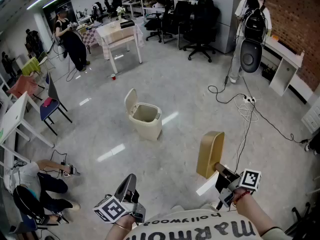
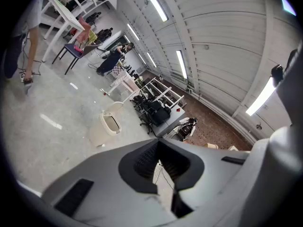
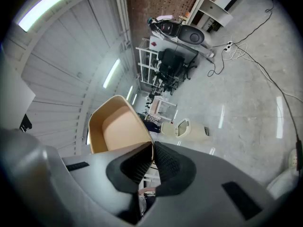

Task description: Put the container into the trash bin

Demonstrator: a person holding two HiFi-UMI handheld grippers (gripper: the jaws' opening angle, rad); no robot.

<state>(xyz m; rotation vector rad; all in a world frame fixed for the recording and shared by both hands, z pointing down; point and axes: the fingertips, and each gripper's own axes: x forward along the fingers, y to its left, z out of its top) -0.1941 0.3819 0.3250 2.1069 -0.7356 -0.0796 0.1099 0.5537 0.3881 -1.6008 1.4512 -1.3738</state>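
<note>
In the head view a cream trash bin [image 1: 145, 119] stands on the grey floor ahead with its lid tipped open. It also shows small in the left gripper view as the bin [image 2: 106, 126] and in the right gripper view as the bin [image 3: 182, 129]. A tan container [image 1: 210, 154] is held upright, off the floor, to the right of the bin and nearer to me. My right gripper [image 1: 221, 173] is shut on its lower rim; the container [image 3: 118, 126] rises above the right gripper [image 3: 152, 148] with its open side facing the camera. The left gripper [image 1: 128, 186] [image 2: 158, 150] is shut and holds nothing.
A power strip [image 1: 248, 100] and loose cables lie on the floor right of the bin. A person sits on the floor [image 1: 35, 184] at the lower left. Two others stand at the back left [image 1: 70, 34] and the back right [image 1: 252, 29]. A white table [image 1: 120, 34], chairs [image 1: 47, 106] and office chairs [image 1: 200, 19] line the edges.
</note>
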